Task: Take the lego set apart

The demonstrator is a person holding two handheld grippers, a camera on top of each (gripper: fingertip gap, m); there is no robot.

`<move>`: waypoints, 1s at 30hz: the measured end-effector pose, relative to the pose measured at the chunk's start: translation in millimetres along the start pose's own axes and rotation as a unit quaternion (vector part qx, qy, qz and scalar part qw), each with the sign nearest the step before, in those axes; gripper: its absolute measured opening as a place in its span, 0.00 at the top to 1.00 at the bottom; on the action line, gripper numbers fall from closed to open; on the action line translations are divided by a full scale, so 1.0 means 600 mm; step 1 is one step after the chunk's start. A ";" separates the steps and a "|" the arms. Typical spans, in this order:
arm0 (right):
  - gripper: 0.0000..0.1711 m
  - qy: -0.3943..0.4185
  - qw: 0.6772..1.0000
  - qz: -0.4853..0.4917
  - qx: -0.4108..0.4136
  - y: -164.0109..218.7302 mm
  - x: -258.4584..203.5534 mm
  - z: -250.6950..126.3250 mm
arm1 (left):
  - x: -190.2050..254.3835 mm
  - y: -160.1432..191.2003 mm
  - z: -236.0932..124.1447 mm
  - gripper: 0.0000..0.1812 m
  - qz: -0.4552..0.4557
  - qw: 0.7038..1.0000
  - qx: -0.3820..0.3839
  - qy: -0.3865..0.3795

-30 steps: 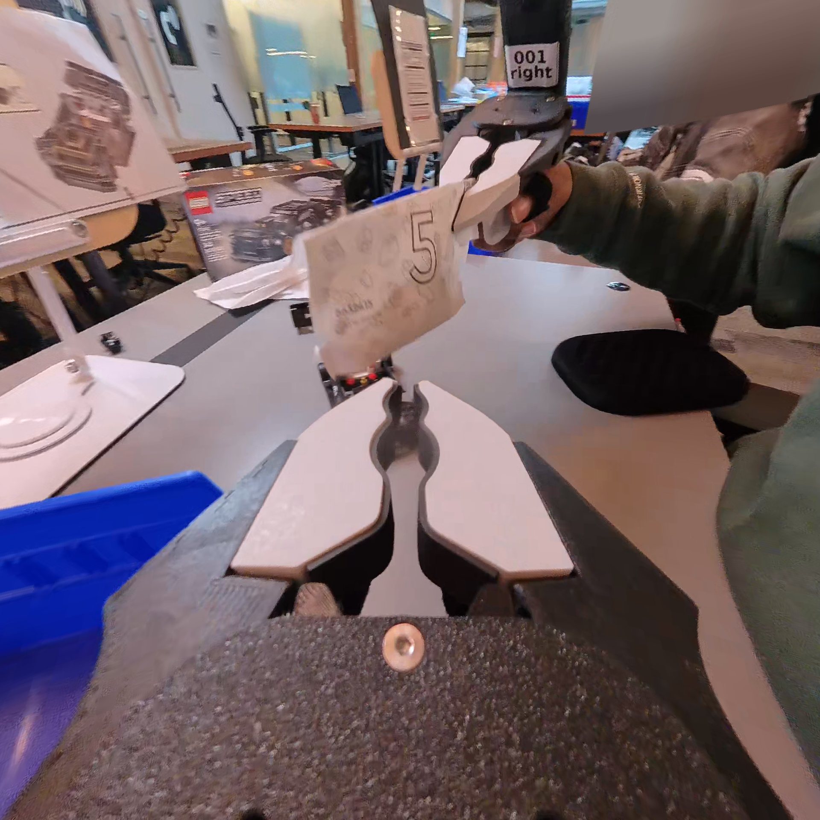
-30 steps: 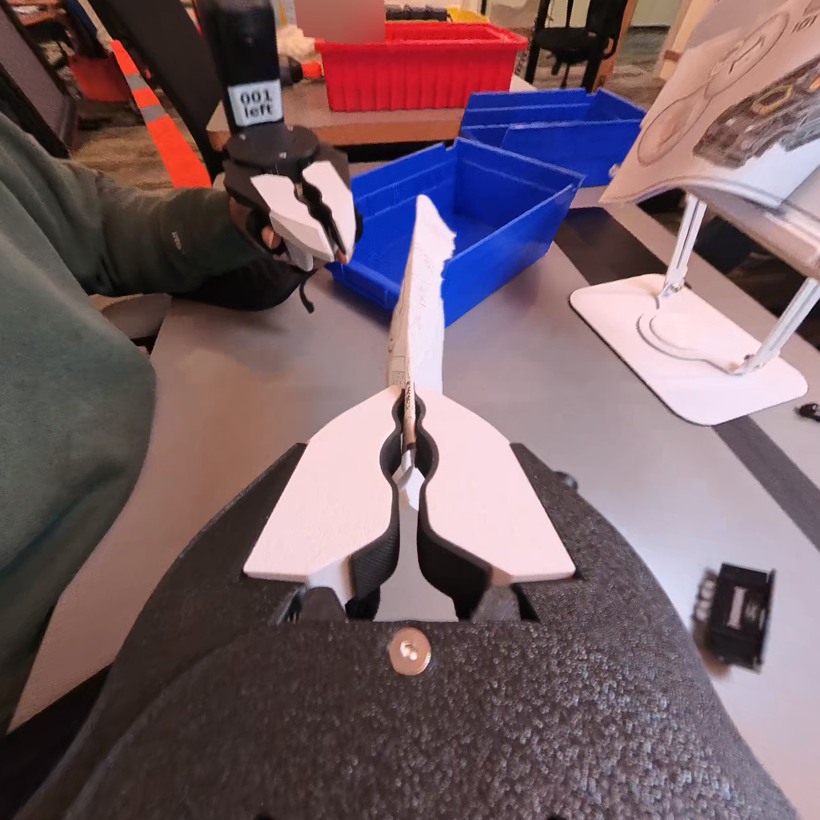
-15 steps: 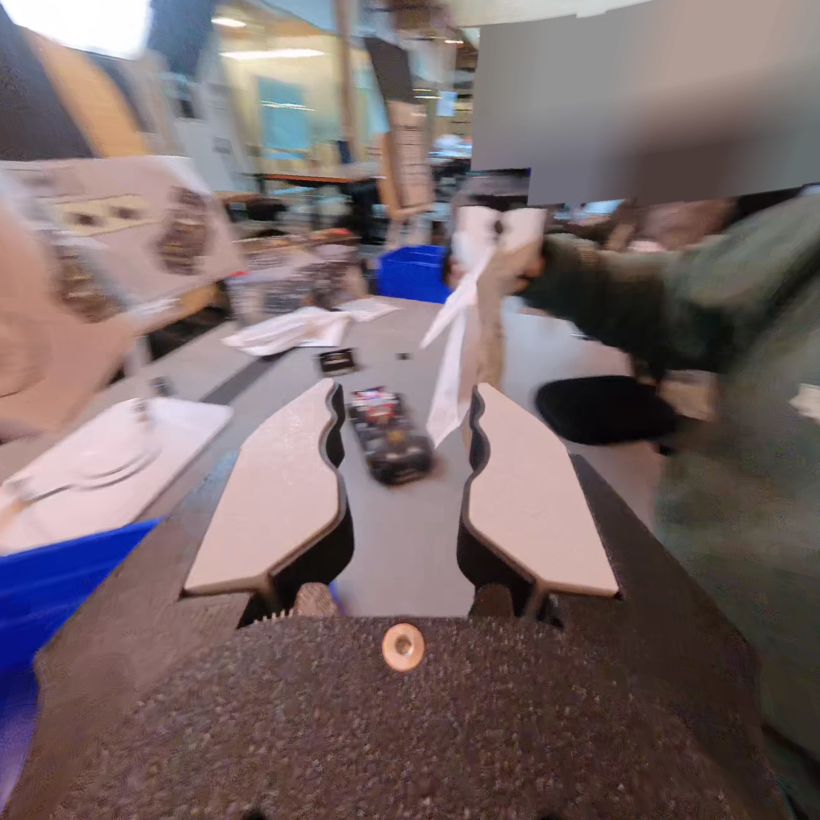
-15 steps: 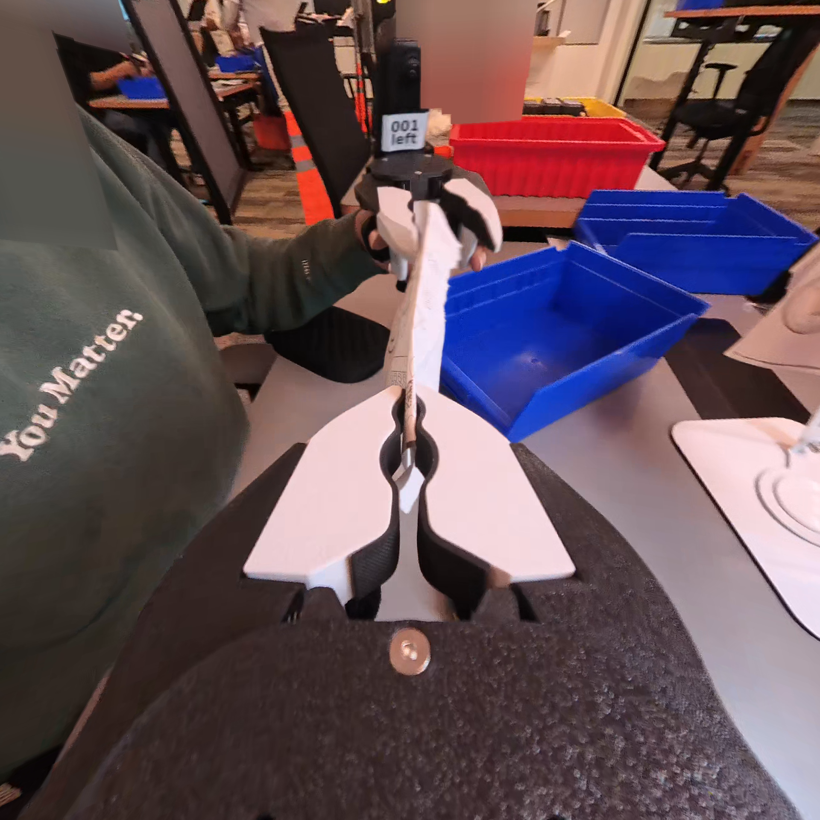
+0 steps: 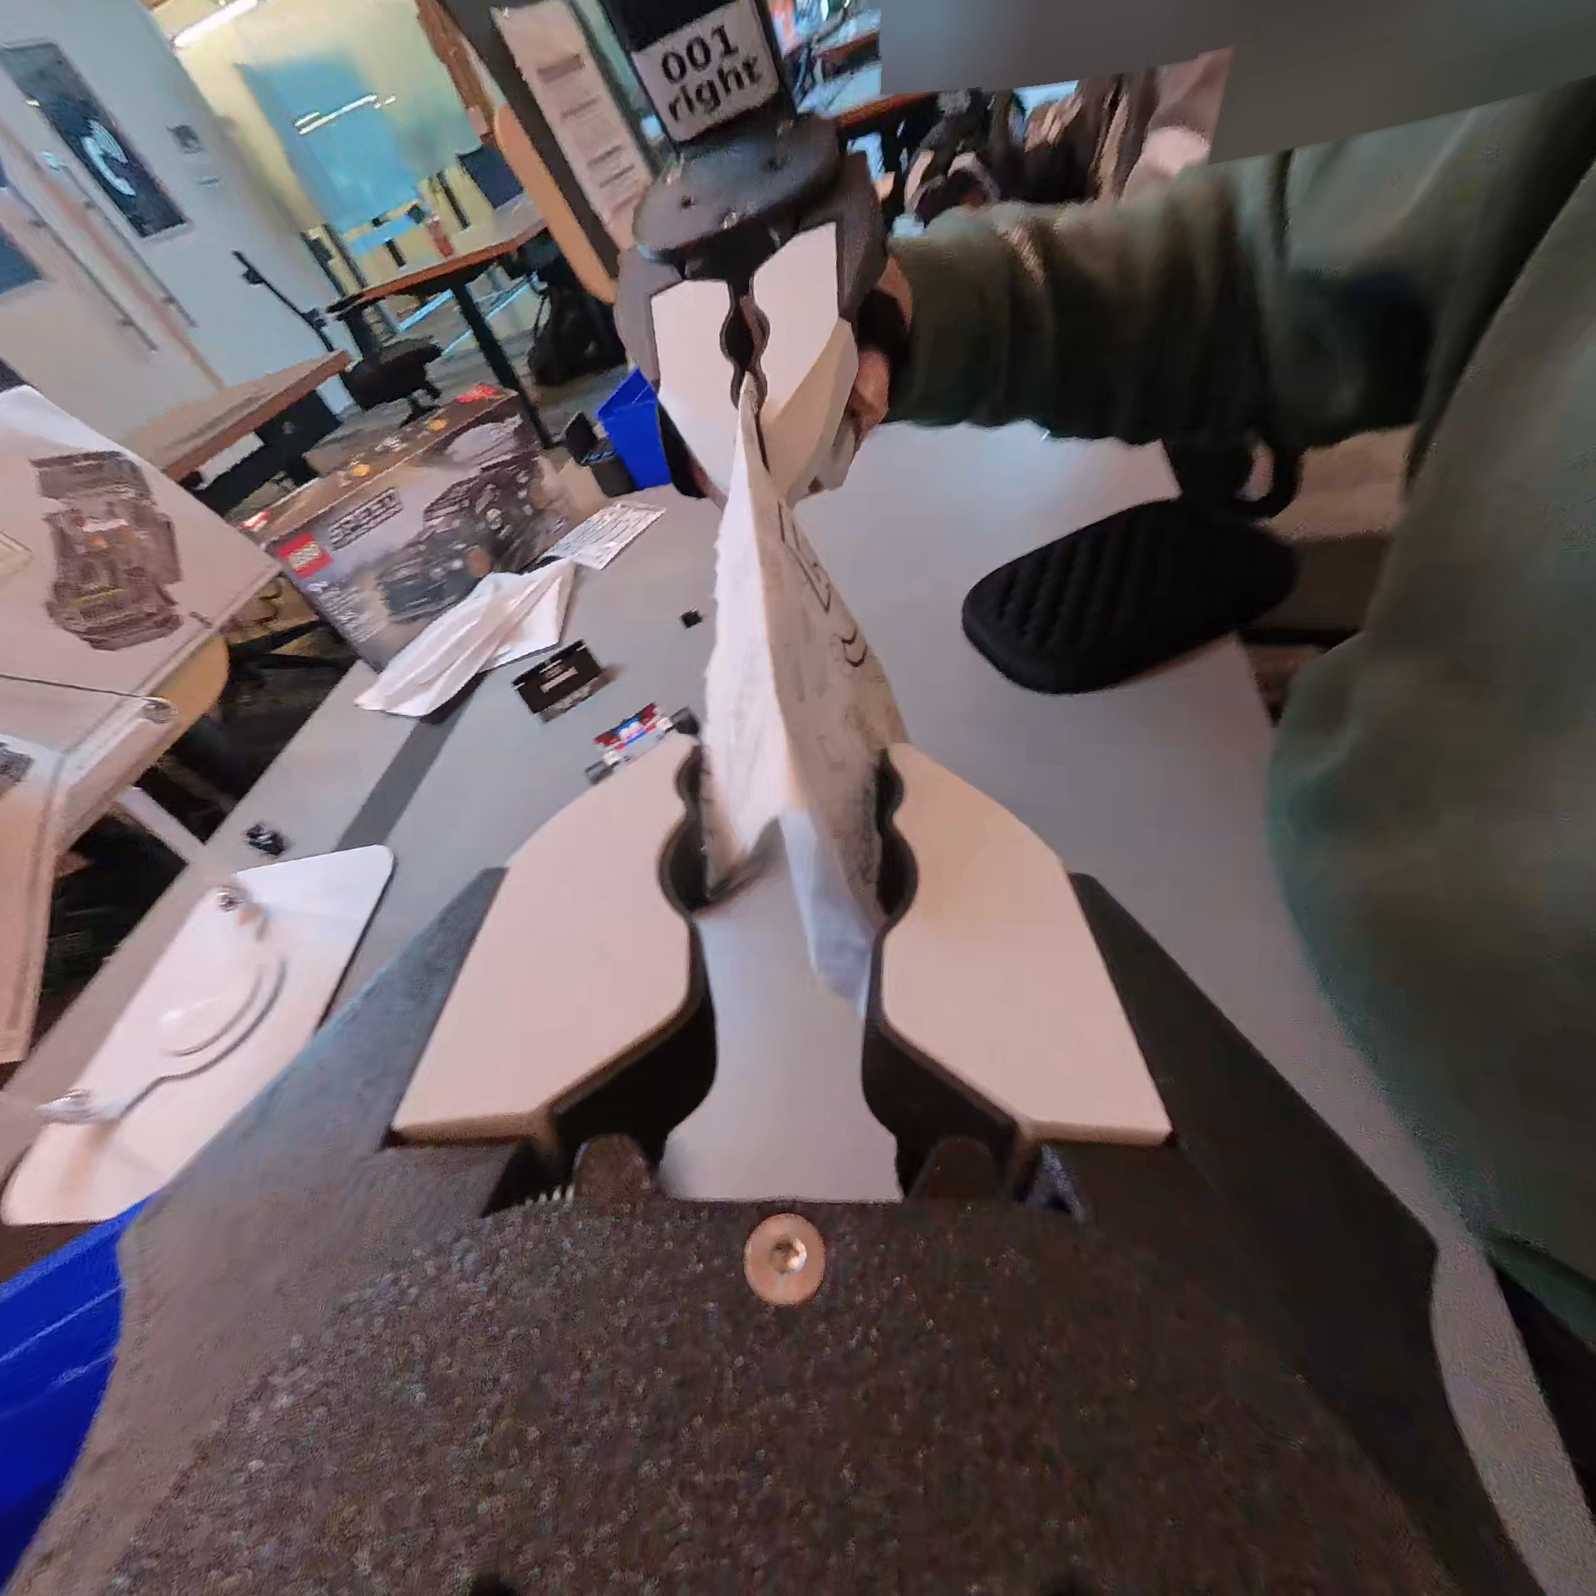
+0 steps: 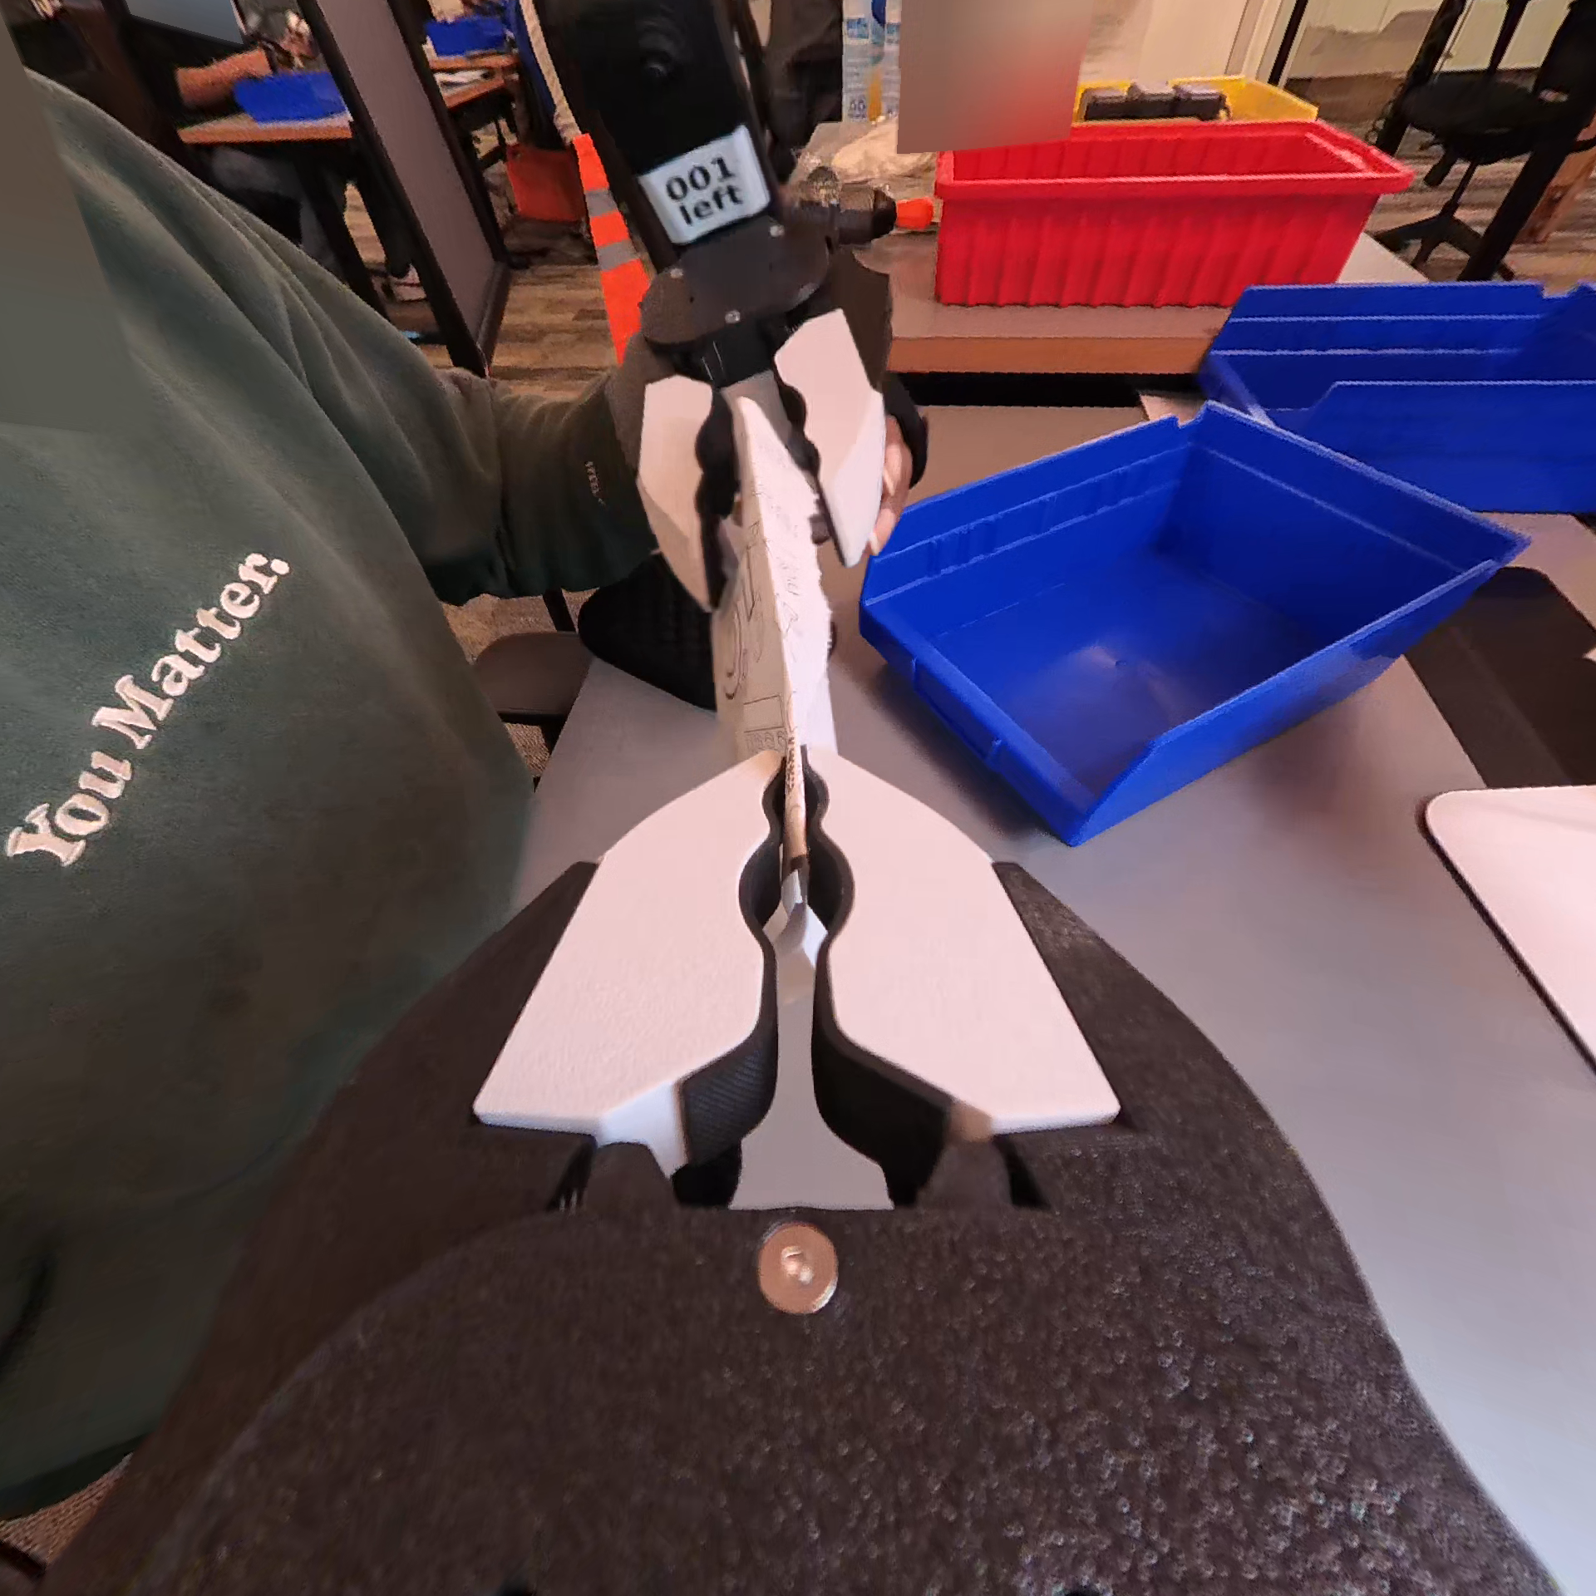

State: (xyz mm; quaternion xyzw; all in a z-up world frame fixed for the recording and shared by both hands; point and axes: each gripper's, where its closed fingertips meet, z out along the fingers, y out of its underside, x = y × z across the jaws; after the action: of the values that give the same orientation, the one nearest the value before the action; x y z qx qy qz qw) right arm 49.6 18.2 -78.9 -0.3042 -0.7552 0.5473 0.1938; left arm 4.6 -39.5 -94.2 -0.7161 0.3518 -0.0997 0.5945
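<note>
Since half a second ago my left claw [image 5: 790,777] has come in around the free end of the white paper bag [image 5: 790,682], its jaws narrowed from the wide gap it showed then. Its fingers now stand partly apart with the bag's lower end between them; whether they press it I cannot tell. My right claw [image 6: 799,769] is clamped on the bag's other end [image 6: 782,622], paper pinched between the tips. Bag stretched in the air between both claws, above the grey counter [image 5: 1079,777]. Small black lego car [image 5: 639,738] sits on the counter just past the left claw, a loose black piece [image 5: 561,682] beside it. Farther out: lego box [image 5: 414,535], flattened white bags [image 5: 484,635]. Blue bin [image 6: 1166,604] right of the bag, on the counter.
</note>
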 end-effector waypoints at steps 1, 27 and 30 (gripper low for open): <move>1.00 0.003 1.000 0.002 -0.005 0.004 0.001 0.001 | 0.001 0.002 0.000 0.87 0.012 1.000 -0.008 -0.004; 0.88 0.324 0.945 0.030 0.021 0.150 0.066 -0.121 | -0.554 0.397 -0.576 0.99 -0.526 0.668 0.293 -0.438; 0.88 0.347 0.936 0.054 0.016 0.170 0.056 -0.136 | -0.603 0.447 -0.590 0.99 -0.555 0.630 0.320 -0.440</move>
State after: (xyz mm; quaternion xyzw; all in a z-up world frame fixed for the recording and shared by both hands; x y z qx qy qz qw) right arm 101.3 120.4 -150.2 -0.5120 -0.6151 0.4294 0.4186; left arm -562.6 -103.0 -144.9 -0.4994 -0.4689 -0.1903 0.7032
